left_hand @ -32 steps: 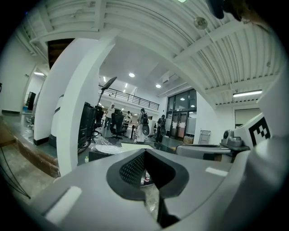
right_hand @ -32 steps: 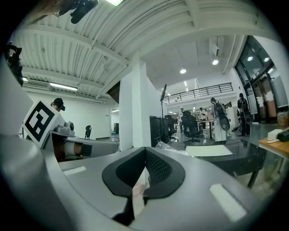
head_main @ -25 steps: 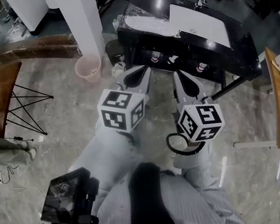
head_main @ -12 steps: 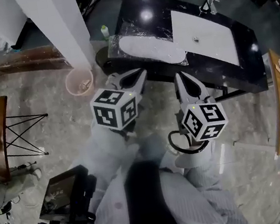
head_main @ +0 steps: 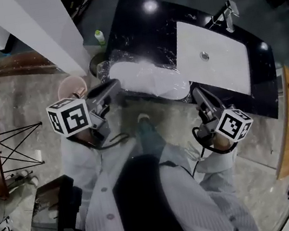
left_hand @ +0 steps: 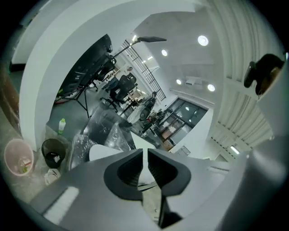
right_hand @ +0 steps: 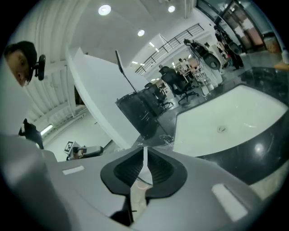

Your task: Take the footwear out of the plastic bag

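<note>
The footwear (head_main: 149, 78), a long white shape, lies inside the clear bag (head_main: 118, 62). The bag is on the left part of the black counter (head_main: 140, 25), just left of the white sink (head_main: 211, 57), in the upper middle of the head view. The footwear's long axis runs from upper left to lower right there. Which end is the toe cannot be told through the plastic.

The left gripper (head_main: 114, 85) sits at the bag's lower left edge, tip towards it; whether it touches is unclear. Its jaws have just been opening and stand a narrow slit apart, with nothing between them.

The right gripper (head_main: 196, 92) is by the footwear's lower right end, near the counter's front edge. Its jaws have also just been opening, to a thin slit, and are empty.
</note>
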Motion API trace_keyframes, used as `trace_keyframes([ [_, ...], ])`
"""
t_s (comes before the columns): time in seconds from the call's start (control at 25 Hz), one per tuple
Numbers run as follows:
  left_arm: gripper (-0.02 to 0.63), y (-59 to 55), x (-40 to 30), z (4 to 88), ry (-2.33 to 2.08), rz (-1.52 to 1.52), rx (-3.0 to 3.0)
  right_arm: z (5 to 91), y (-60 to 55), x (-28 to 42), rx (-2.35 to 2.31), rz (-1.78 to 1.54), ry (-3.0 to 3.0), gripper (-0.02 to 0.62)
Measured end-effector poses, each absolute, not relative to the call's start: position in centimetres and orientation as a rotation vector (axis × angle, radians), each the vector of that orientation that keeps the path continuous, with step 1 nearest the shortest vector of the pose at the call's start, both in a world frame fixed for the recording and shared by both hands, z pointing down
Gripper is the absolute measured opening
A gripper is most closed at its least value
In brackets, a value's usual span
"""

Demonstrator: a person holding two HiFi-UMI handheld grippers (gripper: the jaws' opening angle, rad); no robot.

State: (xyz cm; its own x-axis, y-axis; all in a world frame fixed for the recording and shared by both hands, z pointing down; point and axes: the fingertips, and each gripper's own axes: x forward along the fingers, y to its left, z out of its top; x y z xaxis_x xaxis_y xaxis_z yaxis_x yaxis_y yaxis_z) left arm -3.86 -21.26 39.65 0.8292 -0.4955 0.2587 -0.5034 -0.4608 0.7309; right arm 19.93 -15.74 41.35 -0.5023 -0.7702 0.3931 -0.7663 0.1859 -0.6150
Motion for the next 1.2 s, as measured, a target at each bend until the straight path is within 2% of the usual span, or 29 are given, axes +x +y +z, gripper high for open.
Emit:
trace_keyframes([
  [0.16, 0.138, -24.3, -6.6, 40.6, -0.678, 0.062, 2.034, 42.4, -18.0, 23.1, -1.426, -1.408, 2.42, 0.049],
  [0.32, 0.185, -26.7, -8.8, 44.5, -0.603, 0.14, 1.896, 45.1, -18.7, 24.0, -1.269, -1.644, 2.424, 0.085],
  [0.44, 0.187, -26.9, -8.6, 47.2, -0.509, 0.258, 1.825, 47.2, -17.0, 23.2, -1.078, -1.878, 2.462, 0.143],
  [0.64, 0.188, -27.2, -6.2, 50.7, -0.357, 0.464, 1.781, 50.1, -16.4, 22.1, -0.916, -2.13, 2.401, 0.16],
  [0.92, 0.171, -27.3, -5.3, 51.5, -0.229, 0.572, 1.736, 50.8, -18.0, 20.3, -0.769, -2.196, 2.385, 0.146],
  [1.2, 0.154, -26.8, -5.0, 51.2, -0.157, 0.552, 1.717, 49.5, -18.5, 18.7, -0.501, -2.182, 2.26, 0.117],
])
